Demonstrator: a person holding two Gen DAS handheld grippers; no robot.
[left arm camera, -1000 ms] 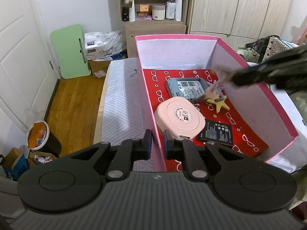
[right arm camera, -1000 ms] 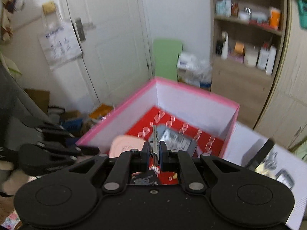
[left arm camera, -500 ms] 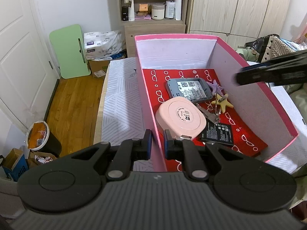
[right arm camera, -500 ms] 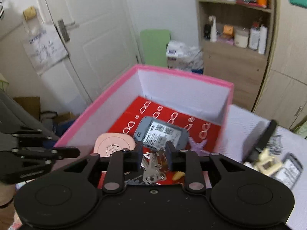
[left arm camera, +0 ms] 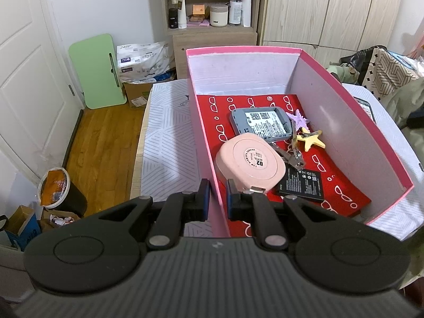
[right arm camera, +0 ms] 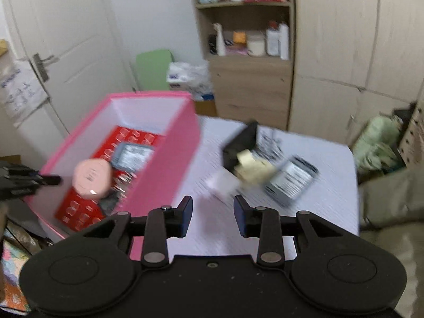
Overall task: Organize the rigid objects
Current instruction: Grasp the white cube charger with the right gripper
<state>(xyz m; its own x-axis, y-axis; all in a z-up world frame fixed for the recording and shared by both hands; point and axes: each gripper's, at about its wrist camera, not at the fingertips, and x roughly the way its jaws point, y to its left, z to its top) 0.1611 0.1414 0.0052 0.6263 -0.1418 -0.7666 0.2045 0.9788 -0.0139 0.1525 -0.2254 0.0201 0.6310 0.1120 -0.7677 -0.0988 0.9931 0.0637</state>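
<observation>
L gripper (left arm camera: 217,198) nearest, closed down on the near-left wall of the pink box (left arm camera: 365,129); one finger outside, one inside, wall pinched btwn them. R gripper (right arm camera: 213,218) w/ jaws spread wide, nothing held, hanging over the worktop (right arm camera: 331,190) just beside the box's outer wall; right-wrist view is motion-blurred.

Inside the box, near to far, on a red liner w/ white glasses print: 1 black flat battery (left arm camera: 300,185) at the near end; 1 round-cornered pink case (left arm camera: 250,160) touching the left wall side, overlapping the battery edge; 1 bunch of keys (left arm camera: 291,156) btwn case and battery, partly under the case; 1 yellow star (left arm camera: 310,139) just beyond the keys; 1 grey device w/ white label (left arm camera: 262,124) behind the case; 1 purple star (left arm camera: 299,119) beside the grey device, touching it. So 6 items in the box, 2 of them stars.

On the worktop outside, right-wrist view: 1 grey labelled device (right arm camera: 291,182), 1 pale yellow object (right arm camera: 251,168), 1 black flat piece (right arm camera: 241,143) propped tilted, 1 whitish blob (right arm camera: 222,182) nearer; too blurred to id further.

Far: shelf unit (left arm camera: 209,8) w/ bottles and jars; green board (left arm camera: 98,71) leaning on wall.
</observation>
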